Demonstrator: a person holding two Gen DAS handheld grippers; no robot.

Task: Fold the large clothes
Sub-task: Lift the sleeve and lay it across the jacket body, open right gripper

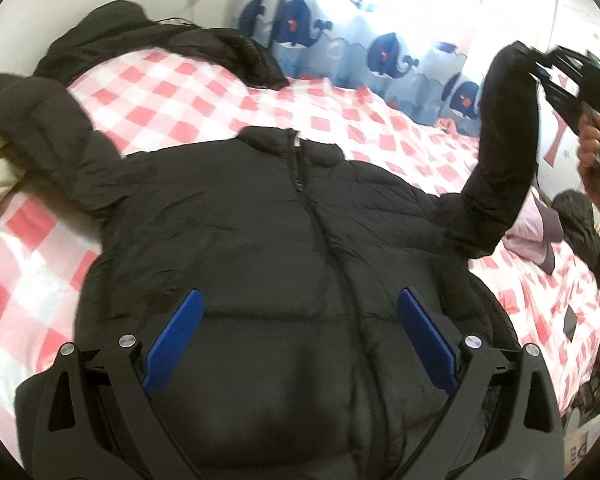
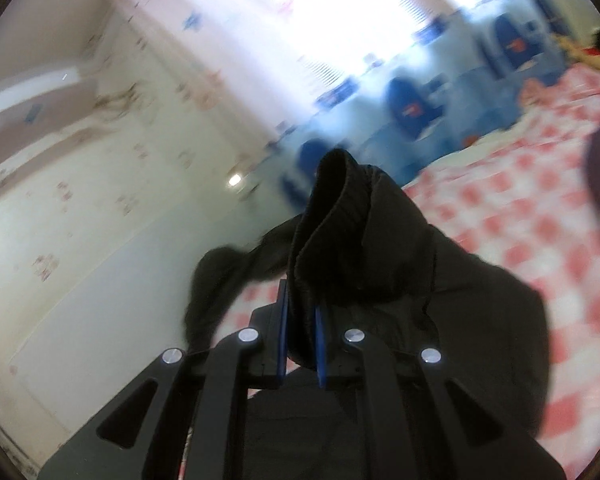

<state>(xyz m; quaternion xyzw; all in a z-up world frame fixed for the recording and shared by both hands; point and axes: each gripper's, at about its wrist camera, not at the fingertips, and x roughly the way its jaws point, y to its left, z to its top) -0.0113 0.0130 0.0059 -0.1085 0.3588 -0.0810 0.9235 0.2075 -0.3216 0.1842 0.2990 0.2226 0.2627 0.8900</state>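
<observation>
Where whale curtains (image 1: 384, 50) hang, a checked bedsheet (image 1: 204, 92) carries the black jacket (image 1: 284, 240).

Right wrist view is motion-blurred for me: whale curtain (image 2: 412, 108) and wardrobe (image 2: 100, 184) smeared. Jacket (image 1: 284, 264) hem cut off by the bottom edge behind my left tongs (image 1: 298, 326). Dark clothing pile (image 1: 580, 220) at right unidentifiable.

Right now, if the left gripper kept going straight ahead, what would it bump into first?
Most likely the black puffer jacket. The left gripper is open and points along the jacket's front, near the zipper. Depth is hard to judge, so how close it already is stays unclear.
</observation>
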